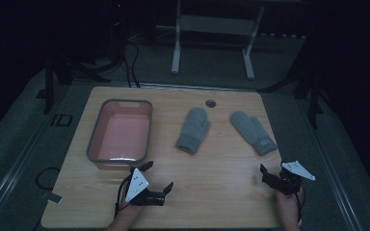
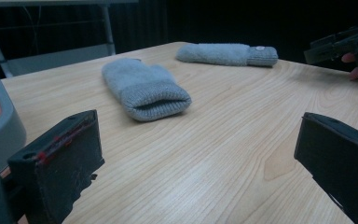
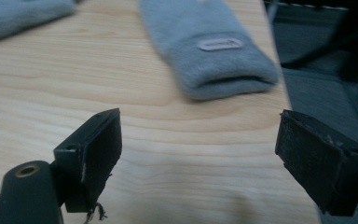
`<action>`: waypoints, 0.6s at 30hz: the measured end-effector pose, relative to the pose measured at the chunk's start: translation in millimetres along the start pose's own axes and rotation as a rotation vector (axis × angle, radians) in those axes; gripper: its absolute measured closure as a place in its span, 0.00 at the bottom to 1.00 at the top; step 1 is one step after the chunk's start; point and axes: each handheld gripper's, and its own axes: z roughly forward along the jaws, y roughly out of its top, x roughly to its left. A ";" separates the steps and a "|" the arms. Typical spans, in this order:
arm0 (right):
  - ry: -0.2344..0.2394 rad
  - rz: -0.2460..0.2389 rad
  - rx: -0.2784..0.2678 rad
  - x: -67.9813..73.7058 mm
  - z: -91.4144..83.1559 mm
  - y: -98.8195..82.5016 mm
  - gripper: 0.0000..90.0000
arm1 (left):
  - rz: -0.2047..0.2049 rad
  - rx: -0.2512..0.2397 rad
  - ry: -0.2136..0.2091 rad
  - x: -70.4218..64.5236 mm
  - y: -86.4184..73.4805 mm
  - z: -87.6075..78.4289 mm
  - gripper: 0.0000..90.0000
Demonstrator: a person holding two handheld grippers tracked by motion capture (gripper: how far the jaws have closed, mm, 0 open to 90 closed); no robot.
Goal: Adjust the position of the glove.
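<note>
Two grey knitted mittens, one basin and two hand-held grippers were counted on a rectangular wooden table point(image 1: 212, 192) of pale, straight-grained finish, with one small round grommet hole point(image 1: 210, 103) near its far edge. The left mitten point(image 1: 192, 130) lay flat near the table's middle, its ribbed cuff toward the person and its mouth slightly open; the right mitten point(image 1: 253, 132) lay apart from it toward the right edge, angled, with a small oval label on its cuff. The basin point(image 1: 92, 139), a rectangular tub with rounded corners, grey rim and pinkish interior, stood at the left; nothing could be made out inside it. The left gripper point(image 1: 157, 177) rested near the front edge just before the basin, jaws spread wide and holding nothing. The right gripper point(image 1: 267, 174) sat near the front right corner, short of the labelled mitten, jaws likewise parted and empty.
</note>
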 end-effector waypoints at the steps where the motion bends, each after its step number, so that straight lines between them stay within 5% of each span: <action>1: -0.004 -0.001 -0.006 0.3 -1.2 -0.2 0.16 | -0.001 0.000 0.001 0.1 0.0 0.0 0.01; 10: 0.036 0.001 0.093 -5.6 -1.0 8.0 0.16 | 0.002 -0.004 0.000 -0.5 -0.2 -0.4 0.01; 15: 0.081 0.004 0.100 -13.9 -1.8 21.3 0.23 | -0.015 0.015 0.039 -0.9 0.6 1.2 0.01; 18: 0.084 -0.041 0.099 -11.9 -2.8 32.4 0.22 | -0.029 0.011 0.033 0.8 0.4 1.1 0.01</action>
